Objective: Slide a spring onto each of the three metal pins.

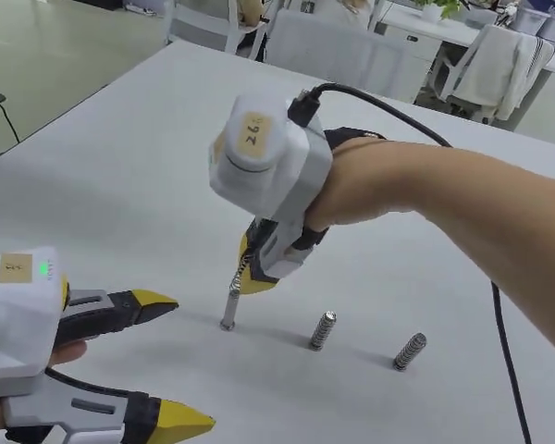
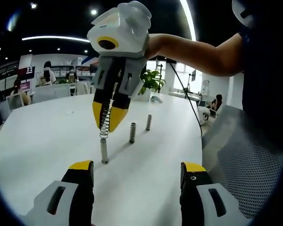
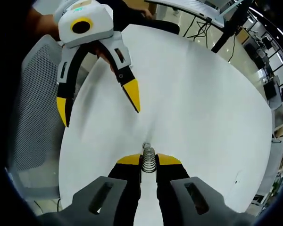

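Observation:
Three metal pins stand in a row on the white table (image 1: 120, 185). The left pin (image 1: 230, 307) is bare at its base, and a spring (image 1: 241, 269) hangs over its top, held by my right gripper (image 1: 252, 270), which is shut on it. In the right gripper view the spring (image 3: 149, 159) sits between the yellow tips with the pin's end just above it. The middle pin (image 1: 322, 330) and the right pin (image 1: 409, 351) each wear a spring. My left gripper (image 1: 171, 361) is open at the lower left, nothing between its jaws. In the left gripper view, the spring (image 2: 104, 123) hangs over the pin (image 2: 104, 151).
A black cable (image 1: 499, 324) trails from the right gripper across the table's right side. Chairs (image 1: 333, 46) and desks stand beyond the far edge. A mesh chair (image 2: 245, 155) is beside the table in the left gripper view.

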The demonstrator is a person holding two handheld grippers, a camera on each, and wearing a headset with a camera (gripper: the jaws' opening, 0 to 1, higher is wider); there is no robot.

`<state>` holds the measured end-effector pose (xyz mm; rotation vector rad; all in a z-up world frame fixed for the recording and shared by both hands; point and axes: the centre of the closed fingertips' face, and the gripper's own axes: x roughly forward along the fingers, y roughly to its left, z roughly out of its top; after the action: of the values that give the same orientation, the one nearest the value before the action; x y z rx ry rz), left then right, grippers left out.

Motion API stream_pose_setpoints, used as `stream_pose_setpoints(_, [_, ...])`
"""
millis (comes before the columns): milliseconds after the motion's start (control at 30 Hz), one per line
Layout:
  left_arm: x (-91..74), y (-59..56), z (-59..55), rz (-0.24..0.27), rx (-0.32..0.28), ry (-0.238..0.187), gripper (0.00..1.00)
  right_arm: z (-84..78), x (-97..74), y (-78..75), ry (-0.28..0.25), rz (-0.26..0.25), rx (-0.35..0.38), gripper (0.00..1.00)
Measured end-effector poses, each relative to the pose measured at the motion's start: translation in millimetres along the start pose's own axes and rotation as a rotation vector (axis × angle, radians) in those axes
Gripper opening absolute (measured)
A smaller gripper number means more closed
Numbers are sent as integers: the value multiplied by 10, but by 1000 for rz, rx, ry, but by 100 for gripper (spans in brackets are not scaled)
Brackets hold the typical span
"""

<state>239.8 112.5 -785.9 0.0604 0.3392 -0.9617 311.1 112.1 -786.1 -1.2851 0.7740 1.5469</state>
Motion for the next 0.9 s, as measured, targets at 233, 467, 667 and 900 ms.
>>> stream_pose_setpoints(233, [-5,0,6,0,0,-3,71,-21,38,-4,11,7,5,9])
stream_pose_setpoints(467, [-8,13,6,3,-2,-4,71,-36,102,-11,21,20,11,9])
stream_pose_setpoints(667, [-8,20,-9,4,-5,-2,71,-72,179,-9,45,26,8,9])
stream_pose_setpoints(900, [-17,33,-2,8,-5,-1,70,-86,251,-2,63,26,12,9])
